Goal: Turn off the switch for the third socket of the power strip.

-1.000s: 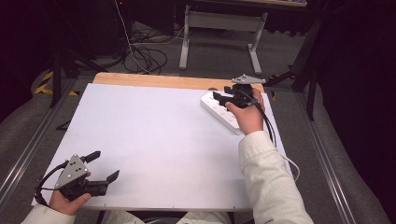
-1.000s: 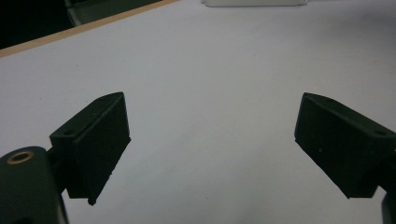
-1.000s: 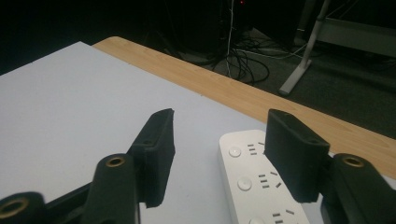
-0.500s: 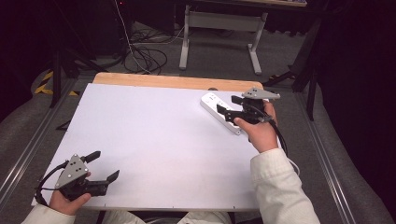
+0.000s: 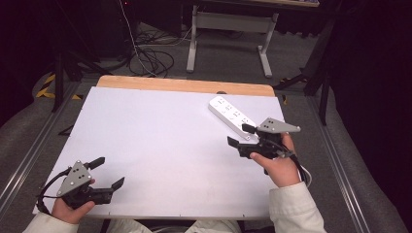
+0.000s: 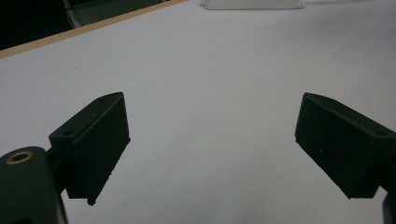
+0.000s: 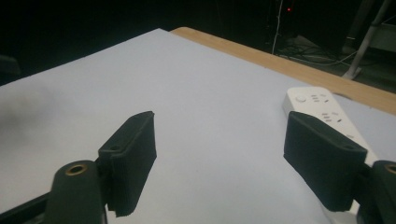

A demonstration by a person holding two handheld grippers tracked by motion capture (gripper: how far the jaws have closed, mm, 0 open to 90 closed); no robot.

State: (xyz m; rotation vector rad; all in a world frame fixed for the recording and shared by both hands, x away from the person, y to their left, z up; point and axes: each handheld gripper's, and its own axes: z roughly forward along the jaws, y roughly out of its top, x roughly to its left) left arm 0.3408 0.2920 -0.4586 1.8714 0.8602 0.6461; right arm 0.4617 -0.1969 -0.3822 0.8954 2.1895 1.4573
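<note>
- We see the right gripper (image 5: 240, 135), black with a grey three-cornered plate on top, drawn back toward the person; a second ago it sat over the white plastic power strip (image 5: 232, 116).
- The strip now lies bare beyond that gripper's jaws, its near end just past them.
- Those jaws stand wide apart with nothing between them.
- The right hand (image 5: 276, 166) and sleeve sit lower in the high view.

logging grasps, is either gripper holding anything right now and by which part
Nothing is held. The left gripper and the right gripper both have their jaws apart and empty; the white power strip lies free on the table.
</note>
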